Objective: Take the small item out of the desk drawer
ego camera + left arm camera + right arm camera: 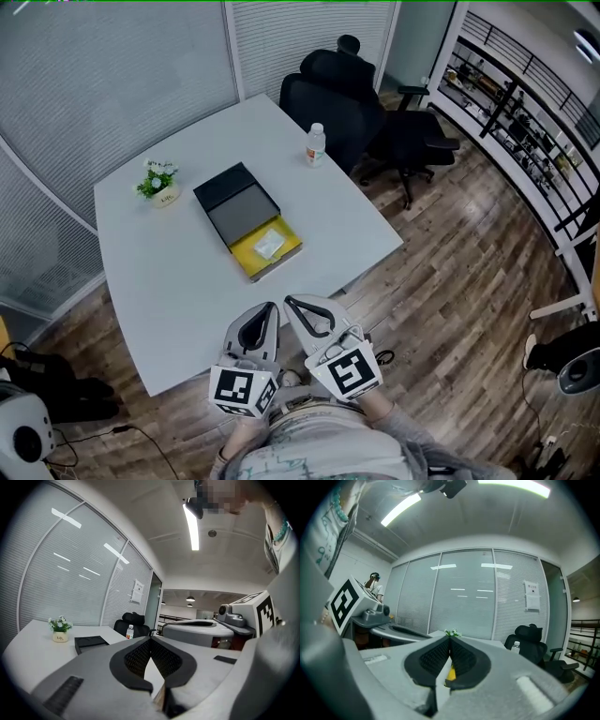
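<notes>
Head view looks down on a white table (178, 281) where a black desk box (234, 199) stands with its yellow drawer (251, 261) already pulled out toward the person, a small pale item (268, 244) lying inside it. The left gripper (270, 307) and right gripper (291, 302) hover side by side well short of the drawer, off the table's near edge, both pointing toward it. Each gripper view shows its jaws closed tip to tip with nothing between them. A potted plant (159, 181) sits beyond the drawer to the left, a water bottle (316, 144) beyond it to the right. The task appears to be at the approach stage, the item untouched. The next move likely calls for one gripper to part its jaws, reach over the drawer and come down astride the item.
</notes>
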`<state>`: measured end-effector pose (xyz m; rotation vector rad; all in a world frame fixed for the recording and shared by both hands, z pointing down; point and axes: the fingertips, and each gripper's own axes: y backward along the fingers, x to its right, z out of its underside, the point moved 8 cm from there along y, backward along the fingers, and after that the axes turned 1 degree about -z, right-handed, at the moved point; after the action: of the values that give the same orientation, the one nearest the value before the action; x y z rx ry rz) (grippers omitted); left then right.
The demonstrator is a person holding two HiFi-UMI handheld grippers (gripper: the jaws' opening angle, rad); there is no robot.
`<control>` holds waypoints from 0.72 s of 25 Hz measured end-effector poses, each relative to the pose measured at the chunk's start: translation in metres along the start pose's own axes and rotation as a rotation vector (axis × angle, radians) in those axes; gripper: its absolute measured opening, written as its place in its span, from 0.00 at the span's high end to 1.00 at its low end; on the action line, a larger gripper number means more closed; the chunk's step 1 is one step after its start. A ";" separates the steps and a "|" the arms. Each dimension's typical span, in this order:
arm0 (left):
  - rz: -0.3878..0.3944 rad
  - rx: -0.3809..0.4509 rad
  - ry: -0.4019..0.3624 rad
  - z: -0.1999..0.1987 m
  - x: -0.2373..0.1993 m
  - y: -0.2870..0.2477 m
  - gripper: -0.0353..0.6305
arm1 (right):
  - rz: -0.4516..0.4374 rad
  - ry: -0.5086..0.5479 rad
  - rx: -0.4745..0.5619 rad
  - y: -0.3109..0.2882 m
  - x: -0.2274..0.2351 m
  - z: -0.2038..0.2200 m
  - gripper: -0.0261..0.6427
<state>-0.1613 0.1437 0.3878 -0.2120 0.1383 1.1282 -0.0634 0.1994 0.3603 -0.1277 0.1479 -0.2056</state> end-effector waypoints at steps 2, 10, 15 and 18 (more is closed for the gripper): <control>-0.011 0.004 -0.006 -0.007 -0.004 -0.015 0.95 | -0.014 0.009 0.012 -0.010 0.017 0.000 0.96; -0.046 -0.013 -0.008 -0.016 -0.019 -0.055 0.95 | -0.067 -0.014 0.012 -0.042 0.057 -0.003 0.96; -0.089 -0.023 -0.004 -0.018 -0.029 -0.073 0.95 | -0.110 -0.012 0.013 -0.059 0.075 0.002 0.96; -0.115 -0.018 -0.003 -0.020 -0.031 -0.083 0.95 | -0.131 -0.018 0.011 -0.065 0.087 0.003 0.96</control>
<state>-0.0995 0.0782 0.3835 -0.2314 0.1124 1.0161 0.0085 0.1184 0.3610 -0.1281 0.1204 -0.3355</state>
